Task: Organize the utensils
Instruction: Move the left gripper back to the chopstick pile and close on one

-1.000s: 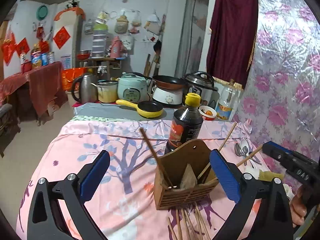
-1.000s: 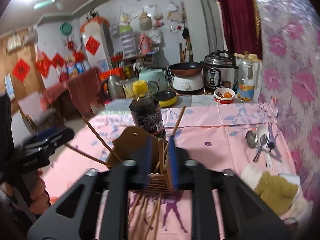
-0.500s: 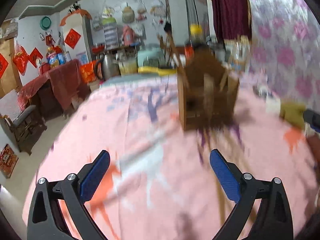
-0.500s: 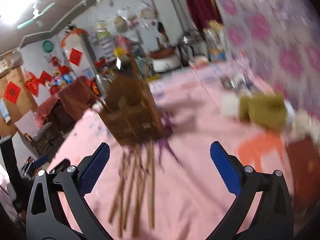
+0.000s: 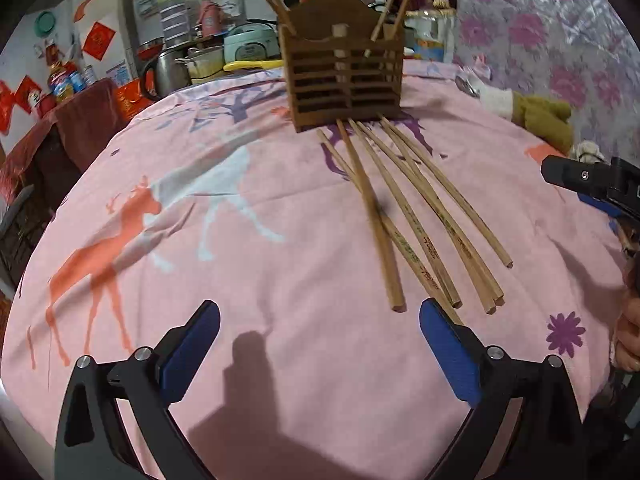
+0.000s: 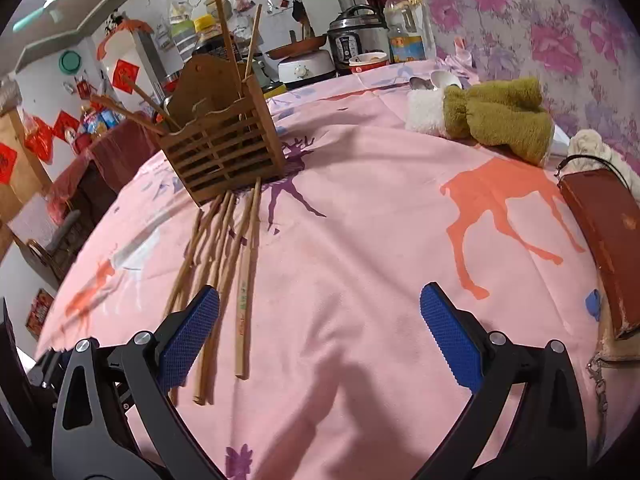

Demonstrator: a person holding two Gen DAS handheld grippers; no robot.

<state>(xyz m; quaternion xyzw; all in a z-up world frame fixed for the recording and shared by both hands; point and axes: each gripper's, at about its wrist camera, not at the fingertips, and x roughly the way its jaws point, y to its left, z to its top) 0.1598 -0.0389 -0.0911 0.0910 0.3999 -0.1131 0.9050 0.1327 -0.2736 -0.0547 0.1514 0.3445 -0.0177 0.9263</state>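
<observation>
Both grippers have pulled back from the wooden chopstick holder (image 5: 342,76) since a second ago, when the right one was closed tight right over the rack; now the left gripper (image 5: 320,354) and the right gripper (image 6: 320,338) hang low over the near part of the pink tablecloth (image 5: 240,240), each with its jaws spread wide and nothing between them. That retreat suggests one chopstick has just gone into the rack and the hands are lining up for another. The holder stands at the far side of the table, with a few chopsticks already leaning out of its top (image 6: 224,32). The loose chopsticks (image 5: 416,216) lie fanned on the cloth from the foot of the holder toward the near edge, their near ends just ahead of the left gripper's right finger and, in the right wrist view, running under the right gripper's left finger (image 6: 188,336). A green towel (image 6: 500,116) and some spoons (image 6: 436,80) sit far right, untouched. Most of the sorting still looks undone.
</observation>
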